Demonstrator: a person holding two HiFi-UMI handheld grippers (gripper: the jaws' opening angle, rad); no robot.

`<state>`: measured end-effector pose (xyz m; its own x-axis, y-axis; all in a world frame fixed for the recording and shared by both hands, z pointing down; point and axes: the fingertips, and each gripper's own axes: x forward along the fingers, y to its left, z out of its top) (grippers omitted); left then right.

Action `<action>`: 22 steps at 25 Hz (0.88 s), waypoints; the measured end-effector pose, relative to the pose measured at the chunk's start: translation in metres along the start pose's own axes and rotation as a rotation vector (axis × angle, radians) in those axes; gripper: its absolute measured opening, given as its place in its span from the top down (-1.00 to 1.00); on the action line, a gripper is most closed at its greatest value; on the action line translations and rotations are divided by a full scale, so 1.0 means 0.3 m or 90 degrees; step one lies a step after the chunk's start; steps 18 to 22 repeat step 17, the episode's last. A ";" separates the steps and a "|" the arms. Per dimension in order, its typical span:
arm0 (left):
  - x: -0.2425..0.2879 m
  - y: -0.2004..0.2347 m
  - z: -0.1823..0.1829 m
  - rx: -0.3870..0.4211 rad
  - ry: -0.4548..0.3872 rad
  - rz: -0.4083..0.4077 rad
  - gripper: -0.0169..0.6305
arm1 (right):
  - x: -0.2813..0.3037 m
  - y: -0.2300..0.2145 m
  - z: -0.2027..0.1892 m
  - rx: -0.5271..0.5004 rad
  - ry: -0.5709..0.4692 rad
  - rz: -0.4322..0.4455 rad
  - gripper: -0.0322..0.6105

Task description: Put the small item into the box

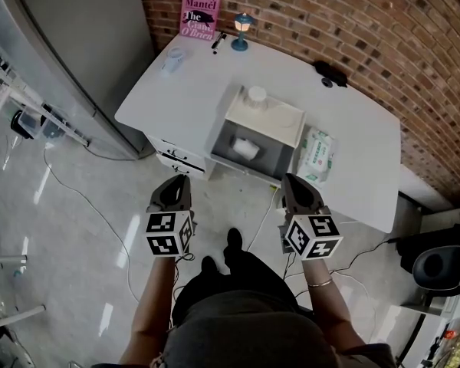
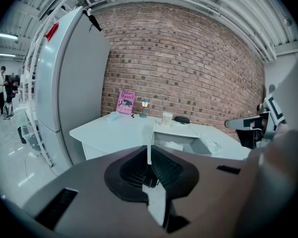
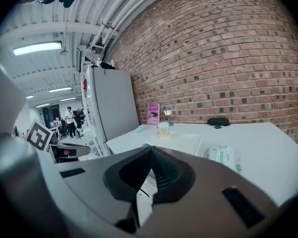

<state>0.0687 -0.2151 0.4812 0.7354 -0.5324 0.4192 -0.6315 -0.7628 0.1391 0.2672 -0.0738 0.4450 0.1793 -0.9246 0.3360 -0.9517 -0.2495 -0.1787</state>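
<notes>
A grey open box (image 1: 269, 158) stands at the near edge of the white table (image 1: 353, 121), its pale lid (image 1: 276, 121) folded back. Inside the box lies a white roll (image 1: 246, 149). On the lid stands a small white ribbed cup (image 1: 256, 96), also seen as the cup (image 2: 167, 118) and the cup (image 3: 163, 129). My left gripper (image 1: 179, 181) and right gripper (image 1: 293, 181) hang side by side over the floor, just short of the table's front edge. Both are shut and empty, with the jaws meeting in the left gripper (image 2: 149, 151) and the right gripper (image 3: 150, 151).
A pack of wet wipes (image 1: 316, 156) lies right of the box. At the table's back are a pink book (image 1: 200, 13), a small lamp (image 1: 241, 31), a black marker (image 1: 218, 42), a pale blue cup (image 1: 174, 58) and a black case (image 1: 331, 73). A grey fridge (image 1: 77, 44) stands to the left; cables cross the floor.
</notes>
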 end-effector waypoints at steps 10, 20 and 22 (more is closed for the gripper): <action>0.018 0.000 0.013 0.002 -0.001 0.007 0.83 | 0.024 -0.007 -0.047 0.006 0.027 0.008 0.90; 0.044 0.005 0.031 0.001 0.001 0.009 0.83 | 0.056 -0.016 -0.037 0.002 0.036 0.017 0.90; 0.044 0.005 0.031 0.001 0.001 0.009 0.83 | 0.056 -0.016 -0.037 0.002 0.036 0.017 0.90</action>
